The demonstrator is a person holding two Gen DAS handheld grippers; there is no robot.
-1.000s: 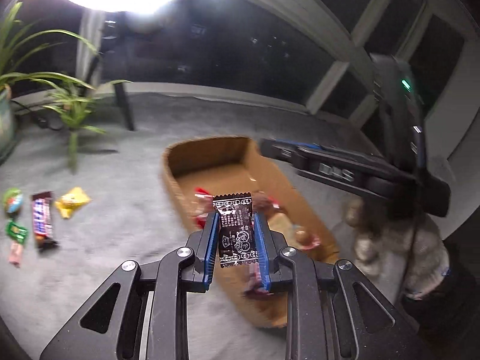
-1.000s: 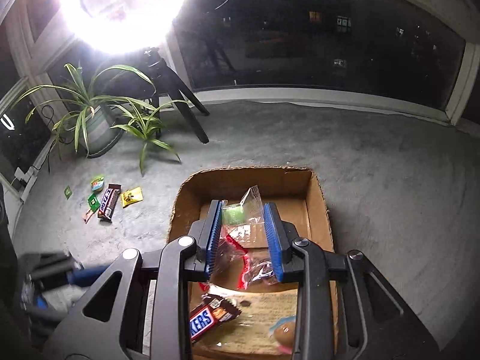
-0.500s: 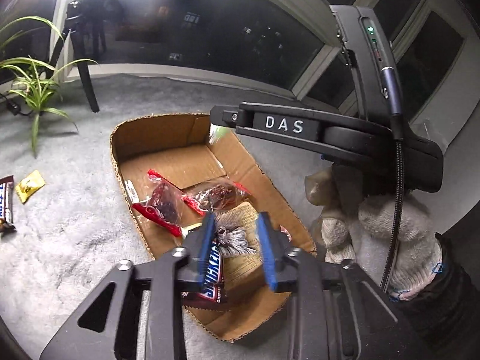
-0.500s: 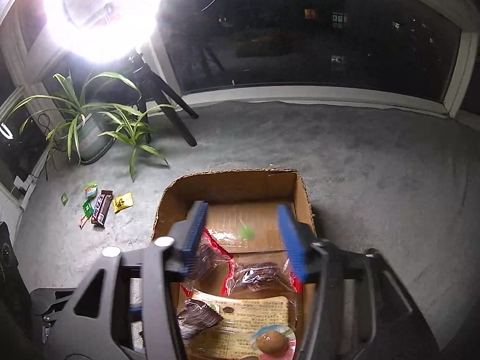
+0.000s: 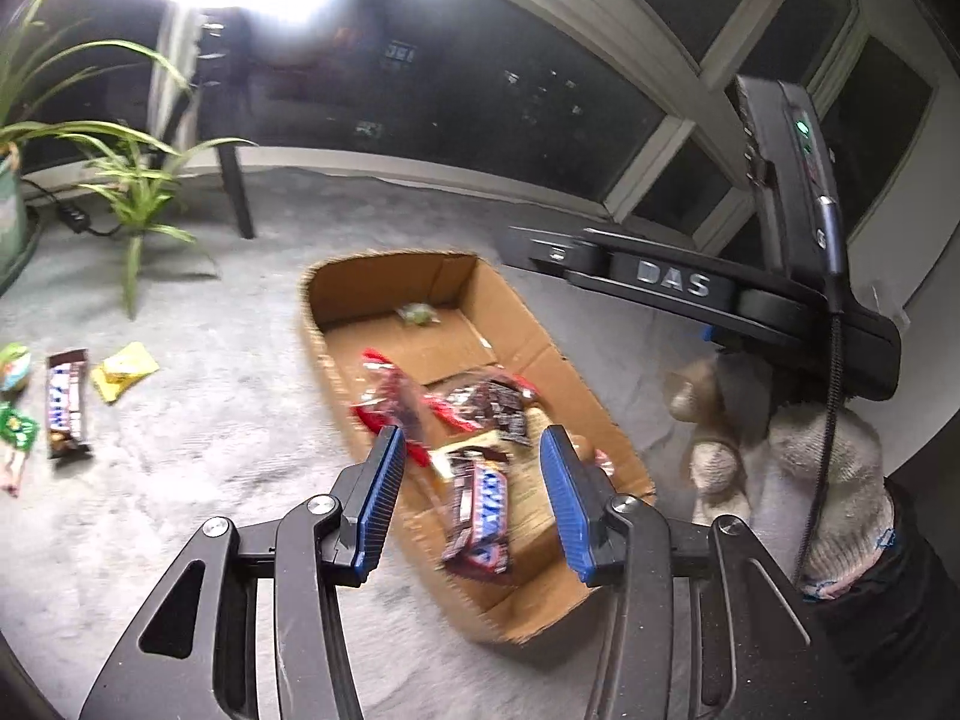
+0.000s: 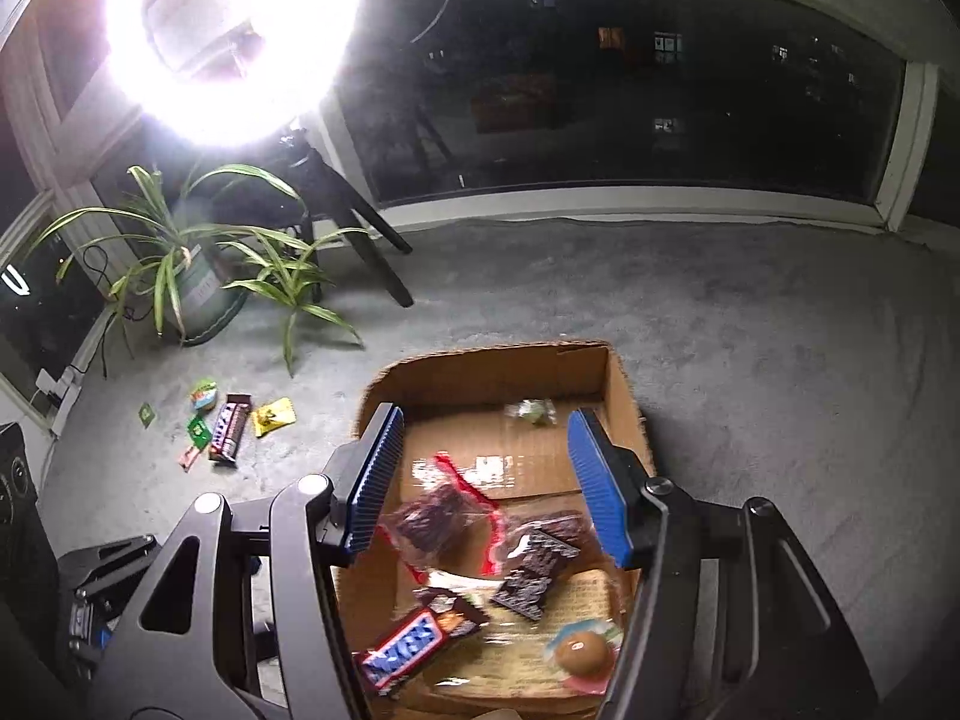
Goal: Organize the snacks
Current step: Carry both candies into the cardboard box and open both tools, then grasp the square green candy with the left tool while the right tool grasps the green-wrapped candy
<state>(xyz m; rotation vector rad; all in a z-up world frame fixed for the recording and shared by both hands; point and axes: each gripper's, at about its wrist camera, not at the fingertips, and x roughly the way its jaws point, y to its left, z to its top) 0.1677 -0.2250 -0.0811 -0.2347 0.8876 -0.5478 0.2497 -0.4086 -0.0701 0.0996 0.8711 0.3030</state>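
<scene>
A cardboard box lies on the grey carpet, and both grippers hang over its near end. My left gripper is opening, its pads touching nothing. A Snickers bar lies in the box below the gap. My right gripper is open and empty. In the box are a dark printed sachet, red-edged clear bags, the Snickers bar, a round jelly cup and, at the far end, a small clear packet with green candy.
On the carpet left of the box lie another Snickers bar, a yellow packet and small green packets. A potted plant and a lamp tripod stand by the window. A gloved hand holds the right gripper's body.
The left gripper let go of the dark sachet and the right let go of the clear green packet. Both now lie in the box. Both pairs of jaws have spread apart.
</scene>
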